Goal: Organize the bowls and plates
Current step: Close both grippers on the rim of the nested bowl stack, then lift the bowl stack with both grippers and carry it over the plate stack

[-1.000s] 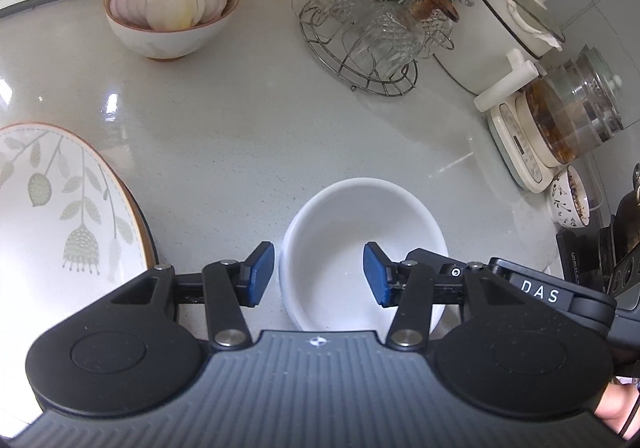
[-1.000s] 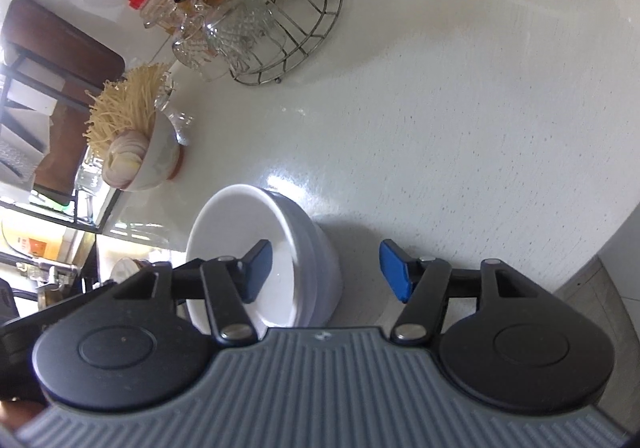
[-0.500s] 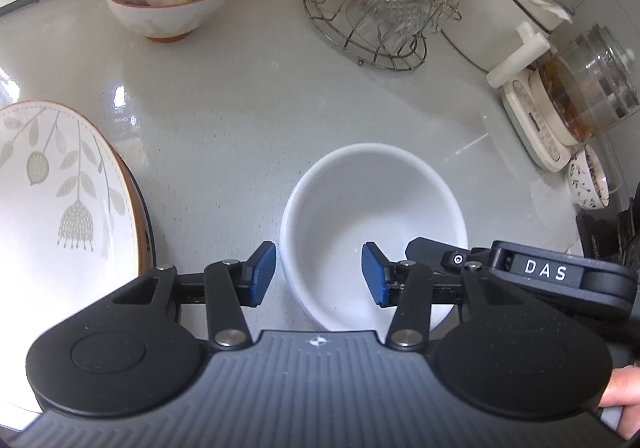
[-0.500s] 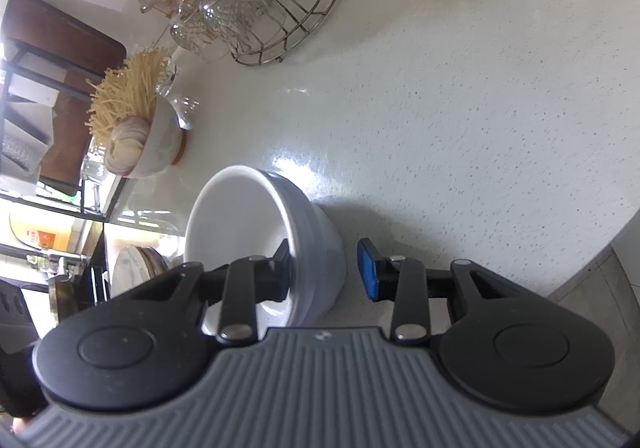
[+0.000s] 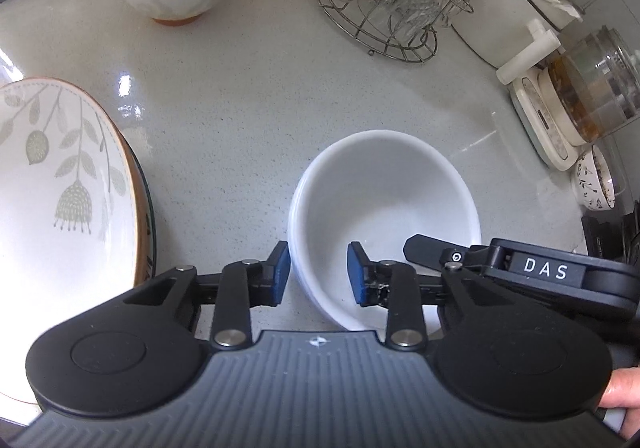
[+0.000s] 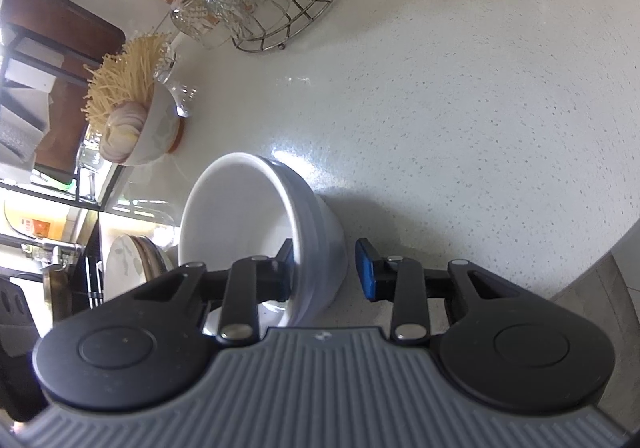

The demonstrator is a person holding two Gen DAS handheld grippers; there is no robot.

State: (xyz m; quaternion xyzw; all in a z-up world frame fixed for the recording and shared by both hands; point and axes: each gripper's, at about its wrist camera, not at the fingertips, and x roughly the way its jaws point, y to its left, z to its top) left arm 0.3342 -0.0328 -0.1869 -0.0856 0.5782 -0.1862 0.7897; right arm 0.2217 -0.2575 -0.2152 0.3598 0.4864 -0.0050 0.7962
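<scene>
Both hand-held grippers just closed in, straddling the white bowl's [image 5: 384,208] rim: left hand-held gripper [image 5: 318,274], right hand-held gripper [image 6: 330,270]. Pads look slightly apart from it. Only the left view shows the leaf-patterned plate [image 5: 60,184] up close.

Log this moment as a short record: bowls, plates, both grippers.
bowls: nested white bowls, on the counter
plates: leaf-pattern plate stack, left of the bowls
left gripper: jaws just closing, bowl rim between them, contact unclear
right gripper: jaws just closing, bowl wall between them, outer pad apart from it
</scene>
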